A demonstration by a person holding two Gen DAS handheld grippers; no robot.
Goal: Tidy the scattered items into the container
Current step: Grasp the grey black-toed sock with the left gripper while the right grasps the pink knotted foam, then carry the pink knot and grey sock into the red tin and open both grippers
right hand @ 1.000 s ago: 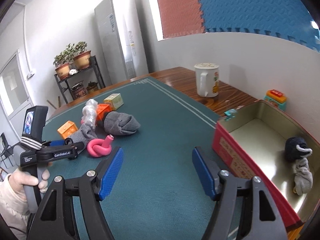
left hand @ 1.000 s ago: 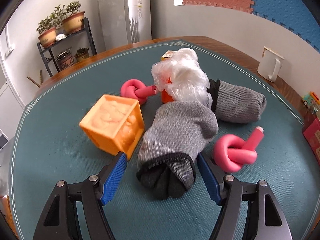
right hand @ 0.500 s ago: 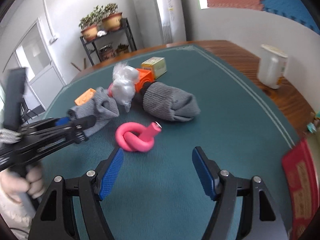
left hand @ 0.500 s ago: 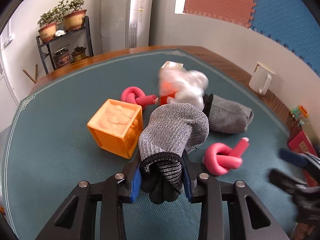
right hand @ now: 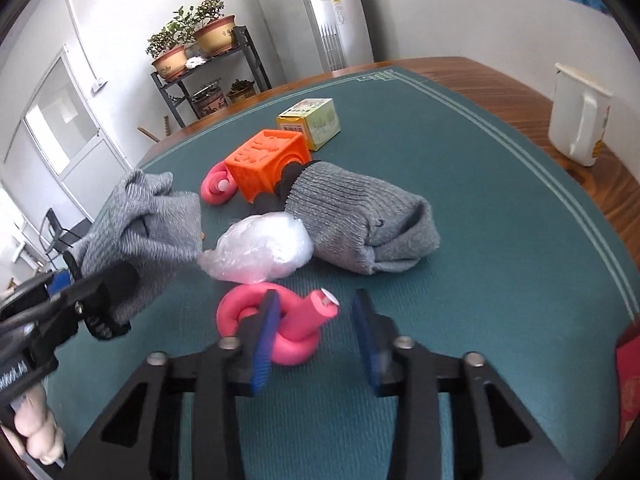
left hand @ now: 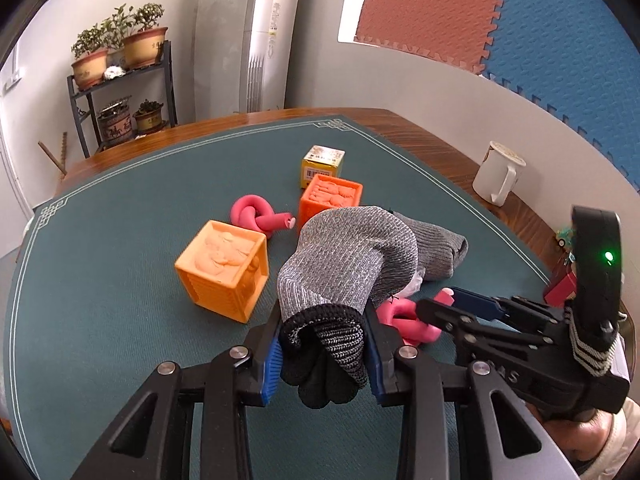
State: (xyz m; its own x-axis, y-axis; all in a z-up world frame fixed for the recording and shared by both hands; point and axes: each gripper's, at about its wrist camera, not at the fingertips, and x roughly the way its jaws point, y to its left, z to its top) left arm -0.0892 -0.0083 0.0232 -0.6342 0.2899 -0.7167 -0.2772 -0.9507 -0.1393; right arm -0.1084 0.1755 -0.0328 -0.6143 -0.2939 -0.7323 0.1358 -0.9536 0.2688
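Between the left tongs (left hand: 322,354) a grey sock (left hand: 344,264) is clamped by its cuff, lifted off the surface (left hand: 120,280). Right tongs (right hand: 316,336) are closing around a pink knot (right hand: 280,320), not yet pinching. Next: both go to the red container (right hand: 628,380) at right.

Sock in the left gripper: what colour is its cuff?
Black cuff on a grey knit sock; the left wrist view shows it best.
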